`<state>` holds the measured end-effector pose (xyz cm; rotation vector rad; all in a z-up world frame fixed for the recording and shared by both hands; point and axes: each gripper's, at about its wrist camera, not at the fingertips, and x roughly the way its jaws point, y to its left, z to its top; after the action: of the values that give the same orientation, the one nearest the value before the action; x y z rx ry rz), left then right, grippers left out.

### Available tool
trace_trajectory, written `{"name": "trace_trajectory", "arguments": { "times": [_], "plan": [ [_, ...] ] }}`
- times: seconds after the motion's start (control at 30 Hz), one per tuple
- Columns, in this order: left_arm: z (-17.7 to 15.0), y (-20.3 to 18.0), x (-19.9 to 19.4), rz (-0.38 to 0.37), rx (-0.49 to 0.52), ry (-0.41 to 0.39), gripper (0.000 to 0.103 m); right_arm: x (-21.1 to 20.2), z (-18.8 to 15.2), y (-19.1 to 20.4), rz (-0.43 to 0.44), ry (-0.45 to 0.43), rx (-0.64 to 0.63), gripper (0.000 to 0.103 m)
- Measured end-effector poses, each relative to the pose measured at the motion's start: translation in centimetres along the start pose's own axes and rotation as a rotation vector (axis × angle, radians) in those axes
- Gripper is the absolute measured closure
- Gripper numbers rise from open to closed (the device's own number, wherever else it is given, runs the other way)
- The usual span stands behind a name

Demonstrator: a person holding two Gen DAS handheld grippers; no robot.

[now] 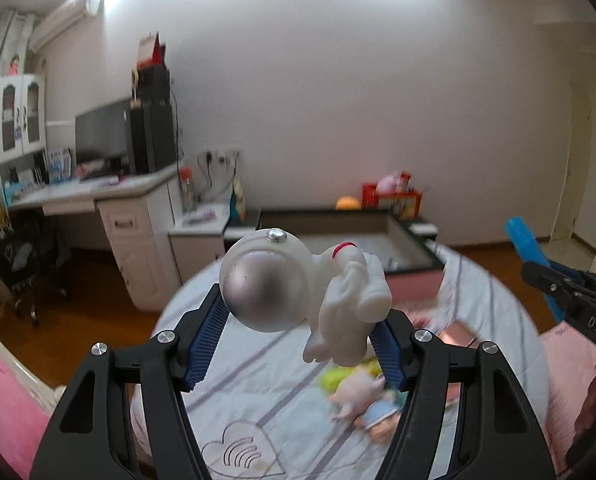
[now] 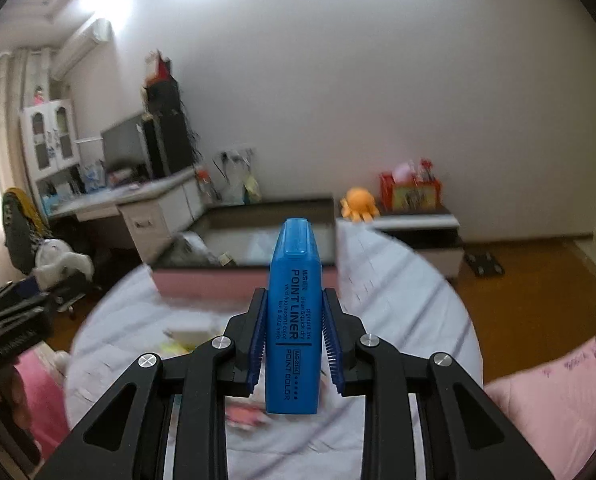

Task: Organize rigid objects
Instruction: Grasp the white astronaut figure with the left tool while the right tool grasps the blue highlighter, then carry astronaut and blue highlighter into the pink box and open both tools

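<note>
A white astronaut figurine (image 1: 298, 292) with a silver visor is held in the air above the bed, my left gripper (image 1: 302, 336) shut on it with blue pads on both sides. In the right wrist view a blue highlighter marker (image 2: 294, 316) stands upright, and my right gripper (image 2: 294, 332) is shut on its body. That same blue highlighter (image 1: 524, 240) and the right gripper (image 1: 554, 284) show at the right edge of the left wrist view. A black-rimmed box (image 2: 257, 208) sits at the foot of the bed, also seen as the box (image 1: 414, 240) beyond the astronaut.
A doll and soft toys (image 1: 362, 396) lie on the striped bedsheet (image 1: 257, 360). An orange plush (image 2: 360, 204) and a red basket (image 2: 412, 192) sit on a low cabinet. A white desk (image 1: 97, 196) with a monitor stands left. Pink bedding (image 2: 558, 392) lies at the right.
</note>
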<state>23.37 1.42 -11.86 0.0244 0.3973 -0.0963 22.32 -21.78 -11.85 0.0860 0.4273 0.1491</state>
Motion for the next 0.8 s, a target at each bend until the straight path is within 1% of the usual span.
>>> {"name": "trace_trajectory", "arguments": {
  "times": [0.03, 0.17, 0.33, 0.43, 0.57, 0.8],
  "plan": [
    [0.6, -0.2, -0.8, -0.002, 0.002, -0.029, 0.035, -0.8, 0.7, 0.7, 0.015, -0.032, -0.006, 0.076],
    [2.6, -1.1, -3.5, 0.011, 0.02, -0.116, 0.035, -3.0, 2.7, 3.0, 0.034, -0.112, -0.042, 0.076],
    [4.3, -1.5, -6.2, 0.005, 0.021, -0.191, 0.035, -5.1, 4.3, 5.2, 0.037, -0.197, -0.075, 0.076],
    [5.2, -1.8, -7.4, 0.015, 0.027, -0.228, 0.035, -5.8, 4.8, 5.9, 0.04, -0.222, -0.084, 0.076],
    [5.8, -1.8, -8.2, 0.016, 0.027, -0.254, 0.035, -5.9, 5.3, 6.2, 0.036, -0.235, -0.088, 0.076],
    [6.5, -1.9, -7.5, 0.029, 0.039, -0.263, 0.035, -5.9, 5.3, 6.1, 0.033, -0.238, -0.089, 0.076]
  ]
}}
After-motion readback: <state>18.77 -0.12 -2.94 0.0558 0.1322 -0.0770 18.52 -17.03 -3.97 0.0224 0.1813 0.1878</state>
